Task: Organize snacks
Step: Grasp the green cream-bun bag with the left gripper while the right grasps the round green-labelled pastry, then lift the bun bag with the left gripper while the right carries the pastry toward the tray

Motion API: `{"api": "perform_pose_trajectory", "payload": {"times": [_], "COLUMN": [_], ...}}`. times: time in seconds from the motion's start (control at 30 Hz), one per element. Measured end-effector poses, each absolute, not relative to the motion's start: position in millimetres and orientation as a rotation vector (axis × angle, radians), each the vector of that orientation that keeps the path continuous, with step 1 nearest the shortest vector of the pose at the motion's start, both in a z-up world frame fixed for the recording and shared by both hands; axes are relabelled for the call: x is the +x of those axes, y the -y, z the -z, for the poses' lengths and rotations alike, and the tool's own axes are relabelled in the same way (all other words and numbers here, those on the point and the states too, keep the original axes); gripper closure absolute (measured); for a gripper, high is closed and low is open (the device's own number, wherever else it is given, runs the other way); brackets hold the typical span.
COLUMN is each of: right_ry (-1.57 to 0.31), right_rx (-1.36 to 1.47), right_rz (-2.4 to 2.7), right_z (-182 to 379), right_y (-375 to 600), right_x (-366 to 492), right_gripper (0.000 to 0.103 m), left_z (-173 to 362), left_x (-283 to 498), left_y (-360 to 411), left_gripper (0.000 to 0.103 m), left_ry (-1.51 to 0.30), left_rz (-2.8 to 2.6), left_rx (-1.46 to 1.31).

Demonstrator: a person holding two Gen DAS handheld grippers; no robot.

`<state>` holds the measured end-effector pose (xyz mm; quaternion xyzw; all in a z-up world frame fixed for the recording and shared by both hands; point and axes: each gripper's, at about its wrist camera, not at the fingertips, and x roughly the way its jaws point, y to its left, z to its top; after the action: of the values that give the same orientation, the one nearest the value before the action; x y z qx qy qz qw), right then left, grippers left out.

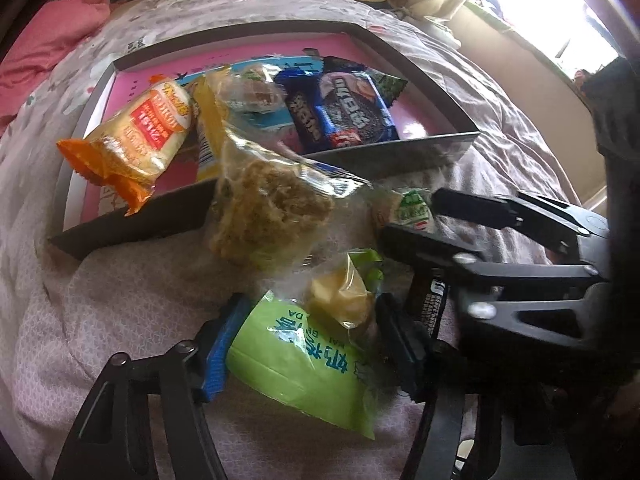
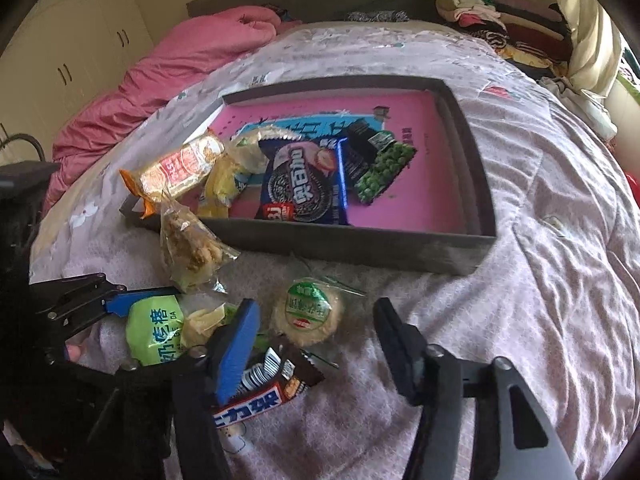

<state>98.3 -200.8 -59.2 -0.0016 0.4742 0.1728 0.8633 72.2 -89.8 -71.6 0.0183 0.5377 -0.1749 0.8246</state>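
My left gripper (image 1: 308, 344) is shut on a light green snack packet (image 1: 296, 360) lying on the bed; its pads touch both sides. My right gripper (image 2: 316, 308) stands open around a round wrapped pastry (image 2: 308, 312), with gaps on both sides. A chocolate bar (image 2: 260, 392) lies under its blue left finger. A clear packet of crumbly snack (image 2: 188, 248) leans against the grey box (image 2: 360, 244). Inside the pink-lined box are a blue cookie packet (image 2: 304, 188), a green pea packet (image 2: 380, 172) and a yellow packet (image 2: 220, 188). An orange cake packet (image 2: 180, 172) overhangs the rim.
Everything sits on a soft, wrinkled lilac bedcover (image 2: 540, 280). A pink quilt (image 2: 180, 56) is bunched at the far left, and folded clothes (image 2: 500, 20) are stacked at the far right. The right half of the box floor (image 2: 432, 160) is bare pink.
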Motion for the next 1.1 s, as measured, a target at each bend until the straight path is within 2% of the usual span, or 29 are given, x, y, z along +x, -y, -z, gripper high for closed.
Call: {"api": "perform_pose_trajectory", "payload": {"times": [0.13,0.17,0.23,0.33,0.6,0.7,0.77,1.1], "right_ry": [-1.020,-1.020,-1.019,-1.008,-0.986,-0.980,-0.977,-0.961], "right_rx": [-0.021,-0.023,-0.025,-0.018,0.048,0.061,0.058,0.062], "right_rz": [-0.359,-0.358,-0.359,-0.355,-0.302,-0.283,-0.282,-0.282], "right_z": [68,69,69,69,61,59,59,56], "right_y": [195,194,194,195,219,225,226,228], "right_x": [104,105,104,104,104,105,105,102], "right_gripper": [0.057,0.062,0.064,0.068,0.068,0.068,0.068,0.068], "left_z": [72,72,71,72,77,79,79,74], "left_x": [70,70,70,73,77,79,80,76], "left_y": [94,95,96,99,106,107,107,98], "left_gripper": [0.048,0.051,0.056,0.056,0.057,0.062,0.070,0.071], "left_ry": [-1.148,-1.149,-1.154,-1.159,-1.166,-1.163,-1.161,-1.153], "left_rz": [0.383,0.388,0.408,0.451,0.466,0.470,0.471,0.474], "left_rx": [0.035,0.033,0.017,-0.003,-0.019,-0.030,-0.042,-0.068]}}
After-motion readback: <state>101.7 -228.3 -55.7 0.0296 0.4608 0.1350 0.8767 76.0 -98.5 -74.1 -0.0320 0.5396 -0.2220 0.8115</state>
